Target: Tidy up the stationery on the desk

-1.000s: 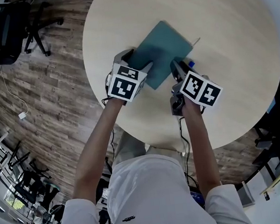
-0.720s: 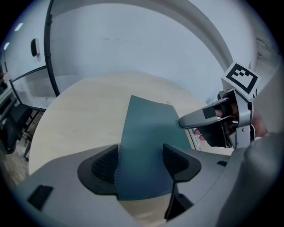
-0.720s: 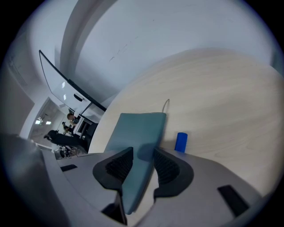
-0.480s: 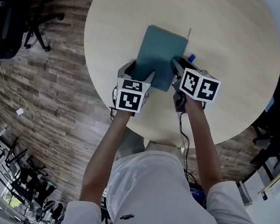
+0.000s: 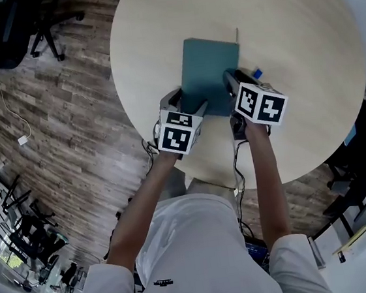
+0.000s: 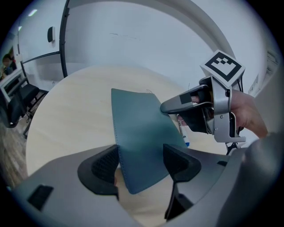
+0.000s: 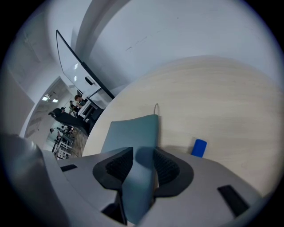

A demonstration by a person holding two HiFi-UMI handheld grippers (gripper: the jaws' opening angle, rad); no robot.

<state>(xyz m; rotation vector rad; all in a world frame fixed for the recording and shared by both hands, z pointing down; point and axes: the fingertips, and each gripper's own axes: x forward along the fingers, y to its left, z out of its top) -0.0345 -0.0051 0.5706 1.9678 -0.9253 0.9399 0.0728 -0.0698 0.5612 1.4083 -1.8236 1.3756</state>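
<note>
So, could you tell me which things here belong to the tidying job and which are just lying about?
Job: notebook; pen beside it, both on the table.
Lying about: office chair; white cable on the floor.

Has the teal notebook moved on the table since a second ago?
Yes. Against the floor planks, the teal notebook has turned counterclockwise in the head view: its long edges ran diagonally and now point nearly straight up the picture.
</note>
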